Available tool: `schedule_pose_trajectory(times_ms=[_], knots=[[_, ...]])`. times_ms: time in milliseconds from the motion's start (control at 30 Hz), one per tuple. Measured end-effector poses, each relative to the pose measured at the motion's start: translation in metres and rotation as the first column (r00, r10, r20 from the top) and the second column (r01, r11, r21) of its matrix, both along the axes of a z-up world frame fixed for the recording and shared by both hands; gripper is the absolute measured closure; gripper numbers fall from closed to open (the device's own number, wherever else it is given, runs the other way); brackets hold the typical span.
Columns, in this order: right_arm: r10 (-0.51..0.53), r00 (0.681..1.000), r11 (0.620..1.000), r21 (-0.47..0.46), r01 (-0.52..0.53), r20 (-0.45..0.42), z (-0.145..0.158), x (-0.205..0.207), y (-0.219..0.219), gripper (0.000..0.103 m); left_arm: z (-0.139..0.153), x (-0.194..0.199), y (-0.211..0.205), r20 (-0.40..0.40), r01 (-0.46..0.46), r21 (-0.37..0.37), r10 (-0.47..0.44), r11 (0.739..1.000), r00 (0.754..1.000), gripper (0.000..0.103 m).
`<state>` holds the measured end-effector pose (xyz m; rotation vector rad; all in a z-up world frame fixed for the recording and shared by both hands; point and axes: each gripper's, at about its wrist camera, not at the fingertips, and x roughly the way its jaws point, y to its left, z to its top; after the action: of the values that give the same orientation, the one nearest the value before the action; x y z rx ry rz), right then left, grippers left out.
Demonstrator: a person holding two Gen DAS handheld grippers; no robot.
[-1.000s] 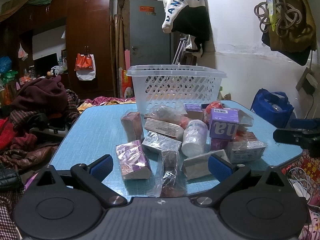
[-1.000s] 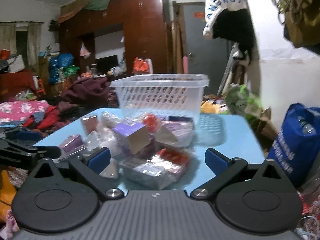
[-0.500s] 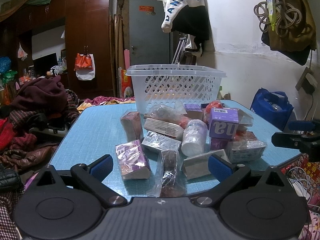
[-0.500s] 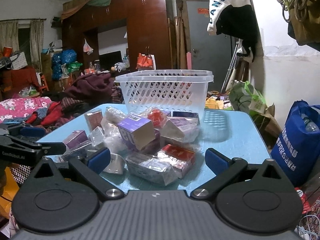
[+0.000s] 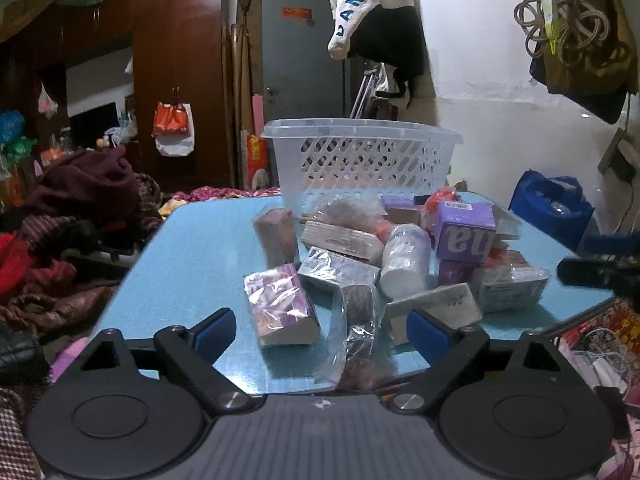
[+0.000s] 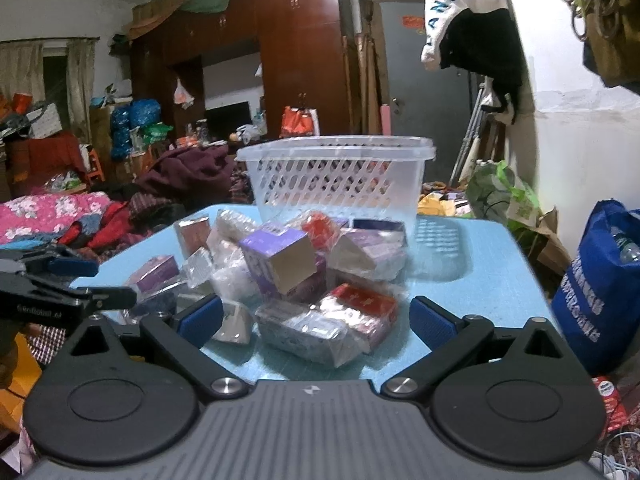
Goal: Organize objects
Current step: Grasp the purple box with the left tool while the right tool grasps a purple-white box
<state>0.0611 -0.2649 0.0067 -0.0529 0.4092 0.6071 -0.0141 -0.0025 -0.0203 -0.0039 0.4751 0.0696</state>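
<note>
The tabletop (image 5: 192, 248) is pale blue with a fine woven-looking grain. On it stands a clear, whitish basket (image 5: 360, 160) whose walls are pierced in a slanted lattice. The pile before it is mostly purple, silver and red: a purple box (image 5: 464, 232) with big white letters and a white barcode label, a purple-and-silver foil packet (image 5: 280, 304), a white bottle (image 5: 404, 264), and a red packet (image 6: 360, 300) under shiny clear wrap. Both claws are black with bright blue pads (image 5: 214, 332), the left claw (image 5: 320, 334) and the right claw (image 6: 316, 322) alike. Behind, the wardrobe (image 6: 300, 52) is dark reddish brown, and a blue bag (image 6: 604, 280) carries white lettering.
</note>
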Motion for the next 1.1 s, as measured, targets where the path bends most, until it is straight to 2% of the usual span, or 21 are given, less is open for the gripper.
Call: schedule_pose_trajectory(times_ms=[133,233,333,433,600,700,933,967,1033,1067,1100], knots=[[-0.006,1.000,0.999,-0.044,0.006,-0.005,-0.010,0.002,0.006,0.013,-0.005,0.004,0.001,-0.007,0.000,0.014,0.001,1.000,1.000,0.008],[0.003,1.000,1.000,-0.010,-0.003,-0.025,-0.013,0.005,0.003,0.019,-0.008,0.006,0.005,-0.008,0.002,-0.005,-0.002,1.000,1.000,0.012],[-0.020,1.000,0.999,0.031,0.020,-0.001,-0.008,0.006,-0.001,0.019,-0.004,0.007,0.009,0.024,0.003,-0.027,-0.002,1.000,1.000,0.012],[-0.046,0.999,0.999,0.031,0.045,0.019,-0.004,0.018,-0.001,0.019,0.007,0.017,0.009,0.060,0.007,-0.047,-0.004,0.999,0.998,0.012],[-0.070,0.997,0.998,0.000,0.070,-0.010,-0.002,0.057,0.000,0.026,0.024,0.042,-0.027,0.096,0.117,-0.023,-0.114,0.993,0.989,0.012],[-0.038,0.999,0.999,0.010,0.039,-0.031,-0.003,0.070,-0.003,0.026,0.026,0.060,-0.052,0.091,0.183,-0.014,-0.181,0.983,0.979,0.012],[0.020,0.998,0.999,0.031,-0.018,-0.056,-0.006,0.092,-0.003,0.027,0.006,0.101,-0.080,0.003,0.238,-0.019,-0.238,0.971,0.971,0.012],[0.035,0.998,0.999,0.033,-0.033,-0.061,-0.007,0.093,-0.003,0.030,0.003,0.106,-0.082,-0.004,0.237,-0.019,-0.237,0.971,0.972,0.013],[0.064,0.995,0.997,0.039,-0.062,-0.074,-0.009,0.096,-0.004,0.039,0.000,0.110,-0.083,-0.008,0.240,-0.013,-0.240,0.971,0.971,0.021],[0.065,0.995,0.997,0.037,-0.063,-0.077,-0.009,0.096,-0.004,0.043,-0.001,0.113,-0.084,-0.011,0.240,-0.005,-0.240,0.971,0.971,0.033],[0.066,0.995,0.998,0.028,-0.064,-0.075,-0.009,0.095,-0.004,0.044,-0.001,0.113,-0.085,-0.006,0.237,0.007,-0.237,0.971,0.971,0.038]])
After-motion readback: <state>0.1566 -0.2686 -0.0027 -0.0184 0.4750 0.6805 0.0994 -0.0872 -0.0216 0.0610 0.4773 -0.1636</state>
